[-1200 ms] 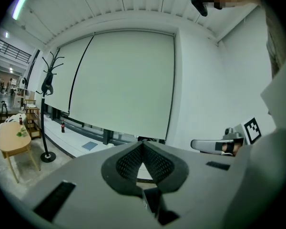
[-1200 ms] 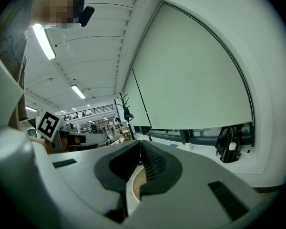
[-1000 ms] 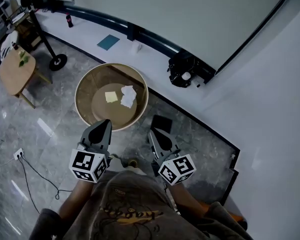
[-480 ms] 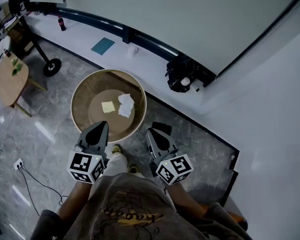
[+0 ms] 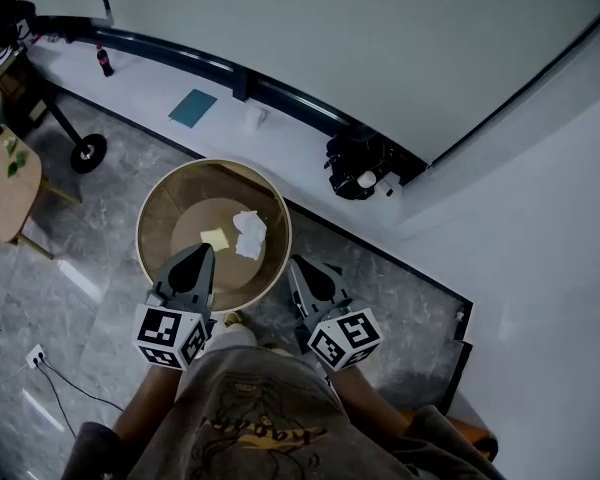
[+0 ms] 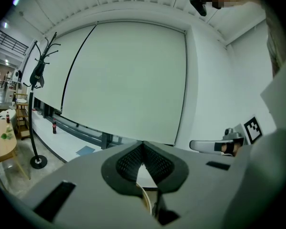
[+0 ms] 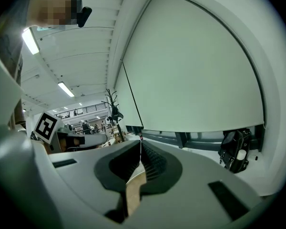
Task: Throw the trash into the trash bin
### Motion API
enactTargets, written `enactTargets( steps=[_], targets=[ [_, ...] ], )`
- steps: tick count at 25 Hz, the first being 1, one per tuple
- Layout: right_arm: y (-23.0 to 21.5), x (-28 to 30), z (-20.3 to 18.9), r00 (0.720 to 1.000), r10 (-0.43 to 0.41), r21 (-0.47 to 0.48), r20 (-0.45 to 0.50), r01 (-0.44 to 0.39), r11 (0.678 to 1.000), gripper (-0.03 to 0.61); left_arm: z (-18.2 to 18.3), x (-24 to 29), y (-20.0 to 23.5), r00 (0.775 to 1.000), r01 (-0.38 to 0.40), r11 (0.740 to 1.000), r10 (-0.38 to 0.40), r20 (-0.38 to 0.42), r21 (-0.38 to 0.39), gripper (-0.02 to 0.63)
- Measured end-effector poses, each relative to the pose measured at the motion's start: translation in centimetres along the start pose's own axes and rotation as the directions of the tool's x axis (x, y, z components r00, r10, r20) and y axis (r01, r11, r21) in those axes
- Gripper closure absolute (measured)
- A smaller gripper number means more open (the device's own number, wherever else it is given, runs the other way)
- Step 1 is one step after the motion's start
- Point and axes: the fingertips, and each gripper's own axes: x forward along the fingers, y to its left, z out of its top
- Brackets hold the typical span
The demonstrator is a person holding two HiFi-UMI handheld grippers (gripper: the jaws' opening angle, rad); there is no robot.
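Big pale screen (image 5: 310,28) fills the far wall. A white ledge (image 5: 140,93) runs along its foot. Grey marbled floor (image 5: 90,278) nearer.

Round tan trash bin (image 5: 170,203) stands on the floor just near of the ledge, open-topped, nothing over its mouth. Small wooden counter (image 5: 5,183) at far left. Black bag (image 5: 365,163) on the ledge, right of the bin.

Left claw (image 5: 202,252) pinched closed and empty, its tip over the bin's near rim. Right claw (image 5: 296,263) likewise closed and empty, just right of the bin.

Trash lies on the bin's bottom: crumpled white paper (image 5: 248,233) beside a yellow scrap (image 5: 215,238). Teal pad (image 5: 193,108) and dark bottle (image 5: 104,61) sit on the ledge, left.
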Motion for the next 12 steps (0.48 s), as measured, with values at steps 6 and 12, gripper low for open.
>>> enactTargets(
  steps=[6,12],
  targets=[
    [-0.1,2.7,0.7,1.0,-0.008,-0.003,-0.005,0.008,1.0,0.558,0.9,1.5,1.9,1.0,0.015,1.0,-0.015,-0.005,0.004,0.6],
    [-1.0,4.1,1.3,1.0,0.012,-0.01,-0.01,-0.012,1.0,0.558,1.1,2.9,2.3,1.0,0.006,1.0,-0.006,-0.018,0.003,0.6]
  ],
)
